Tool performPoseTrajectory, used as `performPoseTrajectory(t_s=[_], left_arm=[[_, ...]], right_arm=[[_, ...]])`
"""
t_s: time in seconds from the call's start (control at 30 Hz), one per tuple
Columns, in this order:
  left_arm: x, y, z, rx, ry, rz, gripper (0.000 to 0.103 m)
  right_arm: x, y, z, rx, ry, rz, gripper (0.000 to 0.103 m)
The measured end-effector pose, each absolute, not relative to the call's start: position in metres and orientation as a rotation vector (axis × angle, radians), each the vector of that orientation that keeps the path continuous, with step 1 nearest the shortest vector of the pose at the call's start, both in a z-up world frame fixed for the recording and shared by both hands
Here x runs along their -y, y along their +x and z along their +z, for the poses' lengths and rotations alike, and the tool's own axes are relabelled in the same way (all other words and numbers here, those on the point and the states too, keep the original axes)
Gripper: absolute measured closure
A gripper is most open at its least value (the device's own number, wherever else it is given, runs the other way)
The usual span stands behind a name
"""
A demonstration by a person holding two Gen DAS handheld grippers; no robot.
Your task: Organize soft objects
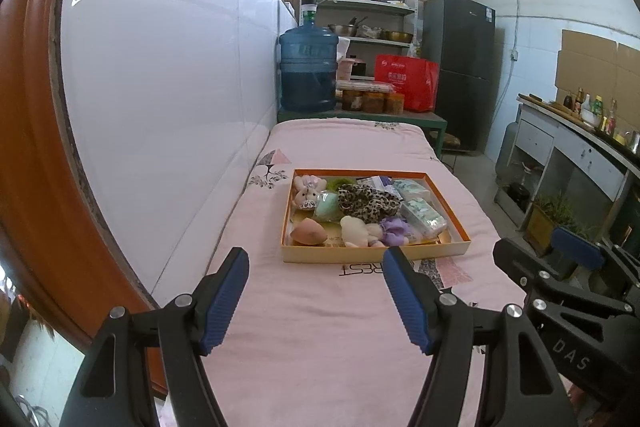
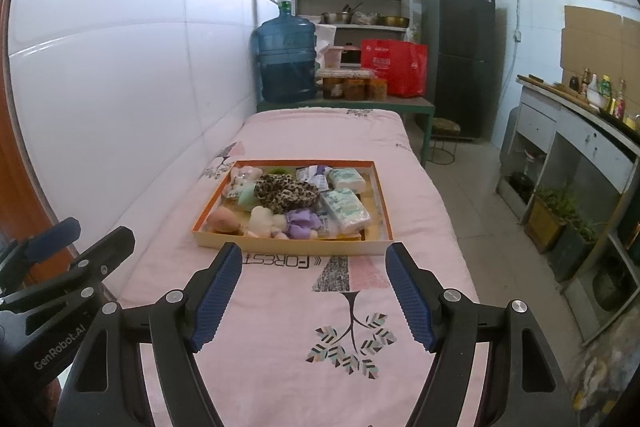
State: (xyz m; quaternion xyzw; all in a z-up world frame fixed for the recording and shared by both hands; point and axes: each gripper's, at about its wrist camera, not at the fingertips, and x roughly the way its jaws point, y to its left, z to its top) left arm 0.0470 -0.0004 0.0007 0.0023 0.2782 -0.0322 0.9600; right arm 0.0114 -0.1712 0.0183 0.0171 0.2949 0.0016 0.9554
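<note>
An orange-rimmed shallow box (image 1: 376,254) (image 2: 296,247) sits on a pink cloth. It holds several soft things: a leopard-print scrunchie (image 1: 366,201) (image 2: 286,191), small plush toys (image 1: 306,193), a peach sponge (image 1: 308,231) (image 2: 223,218), a mint sponge (image 1: 327,205), a purple scrunchie (image 1: 394,229) (image 2: 301,221) and tissue packs (image 1: 424,217) (image 2: 345,209). My left gripper (image 1: 316,259) is open and empty, short of the box. My right gripper (image 2: 314,255) is open and empty, just short of the box's near wall. Each gripper also shows in the other's view: right (image 1: 560,259), left (image 2: 88,239).
The pink cloth (image 2: 320,327) covers a long table against a white tiled wall (image 1: 168,87). A water jug (image 1: 307,67), jars (image 1: 372,101) and a red bag (image 1: 406,81) stand on a green table beyond. A fridge (image 1: 460,67), shelves and a counter (image 2: 580,131) are at the back and right.
</note>
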Motion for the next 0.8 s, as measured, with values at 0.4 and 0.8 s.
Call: performPoseTrajectory(t_s=[0.4, 0.8], left_arm=[[0.0001, 0.0522, -0.0040, -0.571, -0.001, -0.057, 0.034], [0.0011, 0.0504, -0.0061, -0.575, 0.005, -0.053, 0.034]], right_arm=[[0.1711, 0.0129, 0.0183, -0.600, 0.035, 0.005, 0.027], [0.1703, 0.0185, 0.0153, -0.607, 0.040, 0.011, 0.027]])
